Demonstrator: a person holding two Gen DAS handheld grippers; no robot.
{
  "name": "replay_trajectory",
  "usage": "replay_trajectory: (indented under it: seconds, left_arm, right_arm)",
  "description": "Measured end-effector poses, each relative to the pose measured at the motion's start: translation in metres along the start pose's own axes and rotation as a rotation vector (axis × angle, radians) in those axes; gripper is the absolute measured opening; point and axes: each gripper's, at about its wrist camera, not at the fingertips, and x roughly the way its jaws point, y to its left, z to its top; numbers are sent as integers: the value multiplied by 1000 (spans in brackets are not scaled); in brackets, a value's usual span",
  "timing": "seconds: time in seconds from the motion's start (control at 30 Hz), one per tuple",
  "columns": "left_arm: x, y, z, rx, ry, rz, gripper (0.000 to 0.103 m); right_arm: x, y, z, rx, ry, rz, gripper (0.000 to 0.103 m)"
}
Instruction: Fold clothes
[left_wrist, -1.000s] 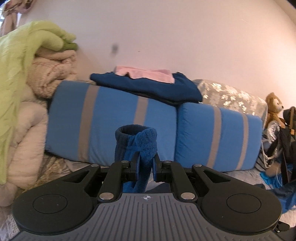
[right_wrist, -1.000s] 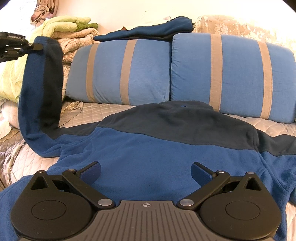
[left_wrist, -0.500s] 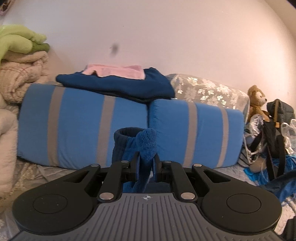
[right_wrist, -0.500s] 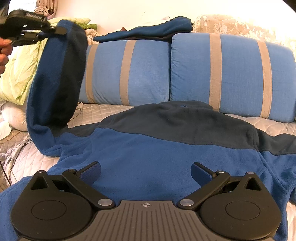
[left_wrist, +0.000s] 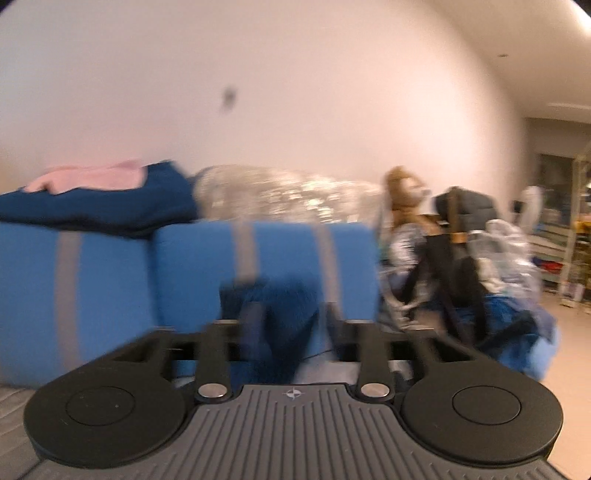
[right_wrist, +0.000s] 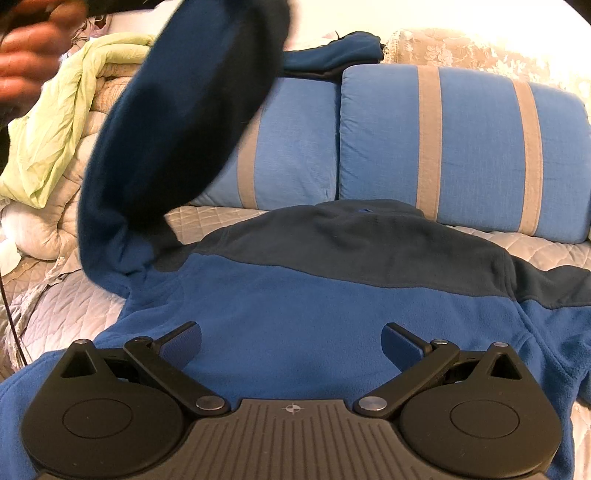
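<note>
Right wrist view: the blue fleece jacket (right_wrist: 314, 302) lies spread flat, back up, on the quilted bed cover (right_wrist: 70, 310), collar toward two blue striped pillows (right_wrist: 461, 147). Its dark navy yoke runs across the shoulders, lighter blue below. The right gripper (right_wrist: 291, 343) hovers low over the lighter blue panel, fingers spread wide with nothing between them. The jacket's left sleeve (right_wrist: 177, 122) is lifted off the bed and arcs up across the left pillow toward the top edge of the frame, where a blurred hand (right_wrist: 26, 55) is seen. A pale green cloth (right_wrist: 55, 122) drapes over stacked bedding at far left. Folded dark blue clothing (right_wrist: 332, 53) sits on top of the pillows.

Left wrist view: heavily motion-blurred. The left gripper (left_wrist: 291, 317) has the sleeve cuff (left_wrist: 280, 310) between its fingers, which stand somewhat apart; whether they clamp the fabric cannot be told from the blur. Behind it are the pillows, a pink garment (left_wrist: 88, 179) on the dark blue clothing, a stuffed bear (left_wrist: 406, 188) and bags to the right
</note>
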Motion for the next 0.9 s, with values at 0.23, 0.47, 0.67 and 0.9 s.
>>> replay_trajectory:
  seconds: [0.23, 0.47, 0.67, 0.9]
  left_arm:
    - [-5, -3, -18, 26, 34, -14, 81]
    - [-45, 36, -61, 58, 145, 114, 81]
    - [-83, 82, -105, -26, 248, 222, 81]
    - [-105, 115, -148, -119, 333, 303, 81]
  right_arm:
    - [-1, 0, 1, 9, -7, 1, 103]
    - [-3, -3, 0, 23, -24, 2, 103]
    - [-7, -6, 0, 40, -48, 1, 103]
    - [-6, -40, 8, 171, -28, 21, 88]
